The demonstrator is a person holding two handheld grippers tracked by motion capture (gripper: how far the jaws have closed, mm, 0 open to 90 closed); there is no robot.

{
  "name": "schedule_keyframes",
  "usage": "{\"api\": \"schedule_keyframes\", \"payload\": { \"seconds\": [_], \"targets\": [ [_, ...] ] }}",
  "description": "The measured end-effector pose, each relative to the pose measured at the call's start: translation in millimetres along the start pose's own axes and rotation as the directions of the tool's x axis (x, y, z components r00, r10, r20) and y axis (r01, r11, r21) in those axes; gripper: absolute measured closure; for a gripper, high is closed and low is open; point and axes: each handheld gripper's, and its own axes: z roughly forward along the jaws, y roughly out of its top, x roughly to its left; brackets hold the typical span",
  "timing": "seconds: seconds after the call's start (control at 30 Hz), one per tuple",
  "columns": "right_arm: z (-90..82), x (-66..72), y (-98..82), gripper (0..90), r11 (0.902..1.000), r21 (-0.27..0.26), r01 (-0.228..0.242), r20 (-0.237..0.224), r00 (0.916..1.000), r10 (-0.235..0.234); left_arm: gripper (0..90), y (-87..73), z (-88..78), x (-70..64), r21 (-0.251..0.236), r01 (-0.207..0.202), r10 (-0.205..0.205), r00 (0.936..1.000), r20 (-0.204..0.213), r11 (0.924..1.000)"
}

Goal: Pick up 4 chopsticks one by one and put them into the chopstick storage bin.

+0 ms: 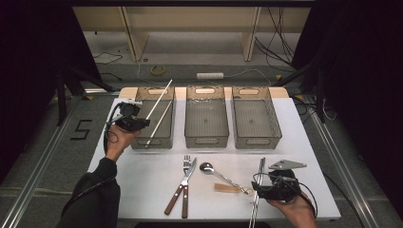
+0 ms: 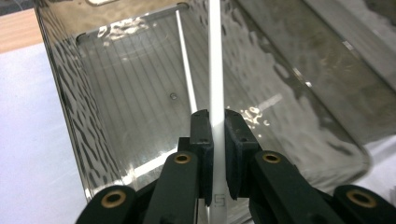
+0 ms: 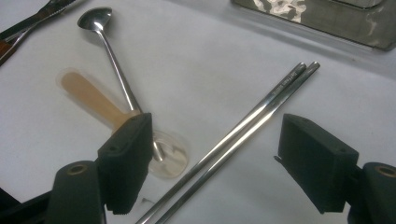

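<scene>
Black left claw (image 2: pixel 218 140) with brass-coloured pivot pins; dark sleeve (image 1: pixel 92 190); right claw (image 3: pixel 215 163) with square black pads.

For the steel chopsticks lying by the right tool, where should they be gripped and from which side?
Grip the steel chopsticks together at mid-shaft, coming straight down from above. They lie flat on the table, side by side and touching, so jaws set across their length would pinch both. The right tool already straddles them, open.
</scene>
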Motion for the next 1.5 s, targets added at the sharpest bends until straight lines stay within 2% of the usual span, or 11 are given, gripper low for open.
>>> {"api": "schedule_keyframes", "payload": {
  "seconds": [0.3, 0.63, 0.7, 0.77, 0.83, 0.93, 1.0, 1.1, 1.27, 1.37, 1.5],
  "targets": [
    [0.4, 0.5, 0.1, 27.7, 0.9999, 0.006, 0.008, -0.007, 0.9999, -0.008, 82.4, -1.3, 10.3, 7.7, 0.026, 0.031, -0.030, 0.9993, -0.023, 0.9992],
    [0.5, 1.5, 0.2, 27.7, 0.9997, 0.007, 0.023, -0.016, 0.9996, -0.023, 81.5, -2.1, 15.9, 14.1, 0.033, 0.066, -0.064, 0.9965, -0.053, 0.9973],
    [0.4, 1.3, 0.2, 27.7, 0.9997, 0.007, 0.023, -0.016, 0.9996, -0.023, 72.8, -2.3, 14.9, 13.7, 0.020, 0.080, -0.078, 0.9953, -0.057, 0.9966],
    [0.5, 0.7, 0.0, 27.7, 0.9997, 0.006, 0.024, -0.014, 0.9996, -0.024, 68.7, -2.8, 12.2, 11.5, 0.021, 0.066, -0.064, 0.9966, -0.051, 0.9976],
    [0.7, 0.3, 0.2, 27.7, 0.9997, 0.008, 0.021, -0.013, 0.9997, -0.021, 61.7, -3.7, 9.2, 9.3, 0.015, 0.071, -0.071, 0.9965, -0.045, 0.9973],
    [0.5, 0.5, 0.0, 28.2, 0.9998, 0.014, 0.017, -0.007, 0.9998, -0.017, 51.4, -6.7, 3.0, 4.2, -0.004, 0.086, -0.086, 0.9962, -0.007, 0.9963],
    [0.4, 0.0, -0.2, 29.0, 0.9998, 0.015, 0.013, 0.001, 0.9999, -0.013, 45.2, -9.8, -2.6, -1.0, -0.022, 0.071, -0.071, 0.9975, 0.000, 0.9972],
    [0.8, -1.3, -0.7, 30.7, 0.9998, 0.018, 0.007, 0.004, 1.0000, -0.007, 37.1, -15.4, -13.2, -8.1, -0.065, 0.077, -0.075, 0.9965, 0.036, 0.9949],
    [2.1, -1.5, -1.3, 33.6, 0.9994, 0.034, -0.003, 0.018, 0.9998, 0.003, 28.4, -25.0, -28.7, -21.1, -0.118, 0.090, -0.081, 0.9934, 0.081, 0.9889],
    [2.5, 0.1, -2.1, 34.9, 0.9991, 0.042, -0.005, 0.020, 0.9998, 0.005, 26.0, -29.9, -36.3, -29.8, -0.130, 0.059, -0.048, 0.9952, 0.085, 0.9898],
    [0.2, 0.4, -3.3, 36.0, 0.9993, 0.037, -0.012, 0.026, 0.9996, 0.011, 23.6, -37.1, -41.5, -37.8, -0.141, 0.043, -0.028, 0.9940, 0.106, 0.9890]
  ]
}}
